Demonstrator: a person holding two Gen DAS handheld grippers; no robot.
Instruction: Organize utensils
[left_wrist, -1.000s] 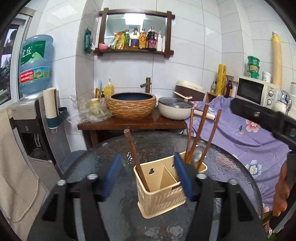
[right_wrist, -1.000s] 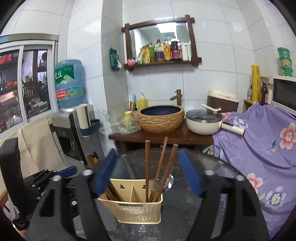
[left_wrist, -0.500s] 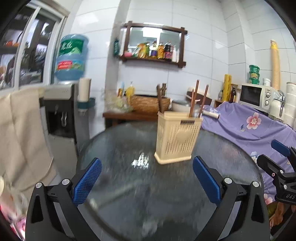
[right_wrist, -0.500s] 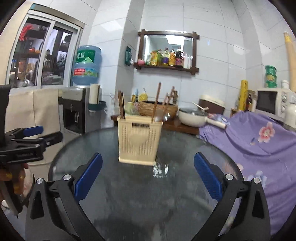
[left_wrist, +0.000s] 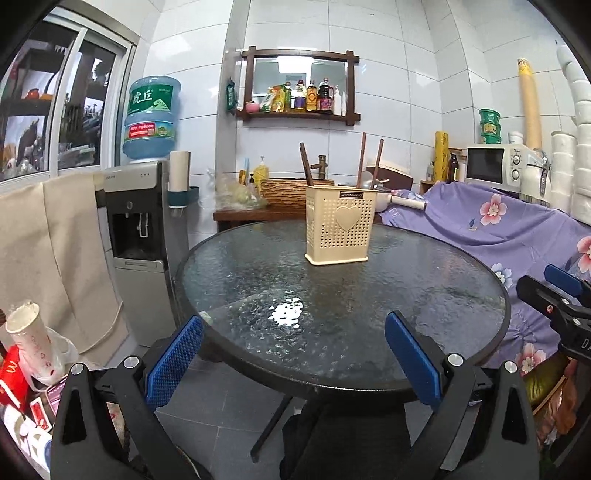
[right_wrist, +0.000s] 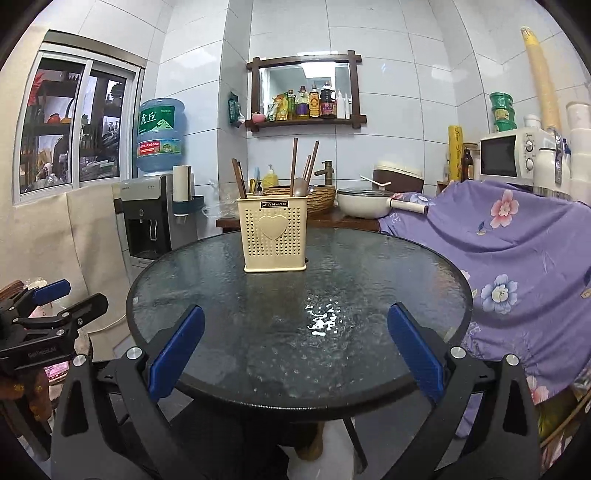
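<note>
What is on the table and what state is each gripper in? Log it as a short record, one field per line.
table: round glass top, bare except for the holder
holder: cream perforated caddy, upright, on the far part of the table
contents: chopsticks and a spoon standing in the holder
left gripper: open, nothing between its jaws, at the near edge
right gripper: open, nothing between its jaws, at the near edge
loose utensils: none visible on the table
</note>
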